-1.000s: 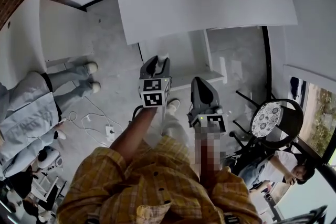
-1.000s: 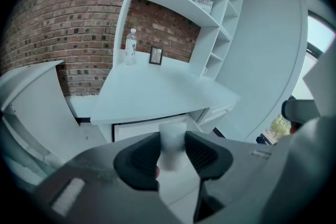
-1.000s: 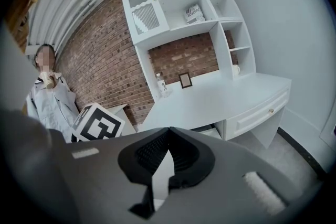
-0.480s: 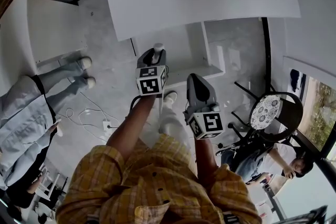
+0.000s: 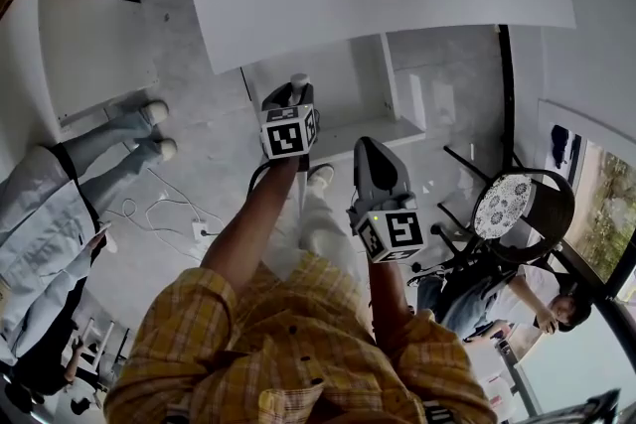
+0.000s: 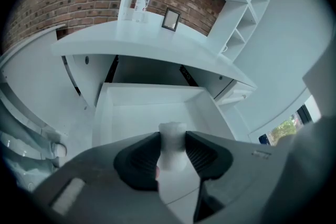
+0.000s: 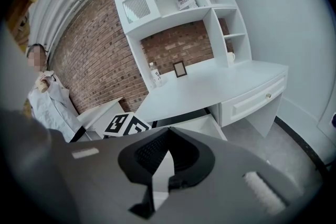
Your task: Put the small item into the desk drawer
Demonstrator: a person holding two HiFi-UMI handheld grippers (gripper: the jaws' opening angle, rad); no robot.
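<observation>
Pinching the small item [image 6: 171, 134] in the left gripper [image 6: 172, 157], squeezing its sides with both pads, up in the air over the open drawer [image 6: 152, 93]. Probably best going down slowly, aiming for the bare middle, and letting go only when low inside. Watching out for the drawer's side walls and front lip, and for the desk top [image 6: 157, 44] sticking out over the back part. Seeing nothing lying inside, so finding lots of room there. Holding the right gripper [image 7: 168, 131] off to the side, with jaws pressed together on nothing.
</observation>
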